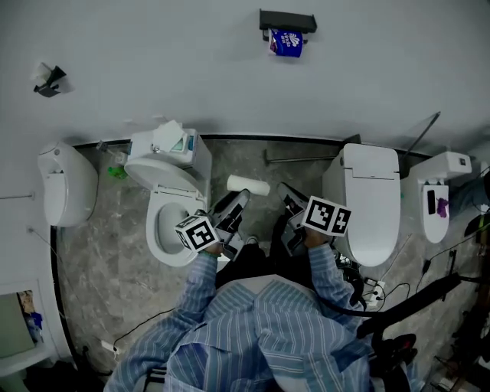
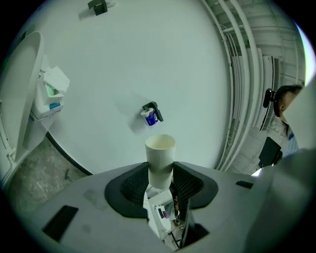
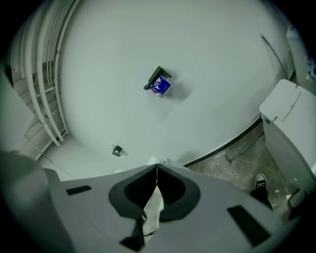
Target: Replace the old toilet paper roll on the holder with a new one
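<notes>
A black holder is fixed high on the white wall, and a blue-printed roll hangs on it. Both gripper views show that roll too, the blue-printed roll small and far off, and the blue-printed roll under its bracket. My left gripper is shut on a plain white tube-like roll, which sticks out past the jaws toward the wall. In the left gripper view this white roll stands on end between the pads of the left gripper, its hollow end up. My right gripper is shut and empty, tips together, as the right gripper shows.
An open toilet bowl with a tissue box on its tank stands to the left. A closed toilet stands to the right. A urinal hangs far left, another fixture far right. Cables lie on the floor.
</notes>
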`<state>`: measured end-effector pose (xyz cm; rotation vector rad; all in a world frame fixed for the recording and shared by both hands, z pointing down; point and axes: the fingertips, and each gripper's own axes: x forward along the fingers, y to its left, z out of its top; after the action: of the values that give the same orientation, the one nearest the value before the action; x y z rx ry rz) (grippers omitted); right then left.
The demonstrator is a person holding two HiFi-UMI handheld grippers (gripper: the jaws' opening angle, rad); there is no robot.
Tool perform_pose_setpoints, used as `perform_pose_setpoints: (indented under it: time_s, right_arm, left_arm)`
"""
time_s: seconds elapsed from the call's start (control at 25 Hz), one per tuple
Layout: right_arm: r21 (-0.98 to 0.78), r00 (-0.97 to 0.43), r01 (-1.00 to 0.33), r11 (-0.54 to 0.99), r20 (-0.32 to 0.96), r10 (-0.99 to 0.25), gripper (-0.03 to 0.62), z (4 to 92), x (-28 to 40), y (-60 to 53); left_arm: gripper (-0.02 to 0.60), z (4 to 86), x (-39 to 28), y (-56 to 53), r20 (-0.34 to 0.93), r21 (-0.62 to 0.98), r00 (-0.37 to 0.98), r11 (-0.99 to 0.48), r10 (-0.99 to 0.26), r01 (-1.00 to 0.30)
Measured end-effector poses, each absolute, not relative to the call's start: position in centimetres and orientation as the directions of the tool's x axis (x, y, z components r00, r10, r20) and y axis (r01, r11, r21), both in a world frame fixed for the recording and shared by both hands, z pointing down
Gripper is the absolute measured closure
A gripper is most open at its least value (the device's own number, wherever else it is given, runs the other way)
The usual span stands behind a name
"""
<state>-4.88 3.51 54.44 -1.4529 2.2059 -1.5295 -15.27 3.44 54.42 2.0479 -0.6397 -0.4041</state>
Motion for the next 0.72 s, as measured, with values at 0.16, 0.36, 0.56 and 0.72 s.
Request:
perform_pose_setpoints:
  time_s: [0.16,0.36,0.56,0.72]
  right_arm:
    - [-0.737,-0.507,-0.675,0.034,0.431,-0.746,0.588,53.9,-4.0,6.2]
    - [-0.705,-0.496,-0.707,0.053,0.44,-0.748,0.588,53.4,-3.6,8.6]
    - [-0.677,-0.487,-0.733,0.062,0.46,-0.742,0.588,53.4,-3.4,11.0]
    - [-0.64,-0.482,-0.765,0.077,0.489,-0.727,0.588,53.8,-2.7,13.5]
  left_arm:
    - [0.425,54.1,-14.2,6.0,-0.054,0.849,0.834,-0.465,-0.549,-0.25]
    - [0.425,53.6,-13.2,8.8,-0.069,0.837,0.844,-0.492,-0.531,-0.24]
    - [0.425,52.6,-14.1,10.2,-0.079,0.83,0.817,-0.492,-0.571,-0.263]
    - [0.425,52.5,-14.5,12.3,-0.086,0.833,0.792,-0.479,-0.605,-0.275]
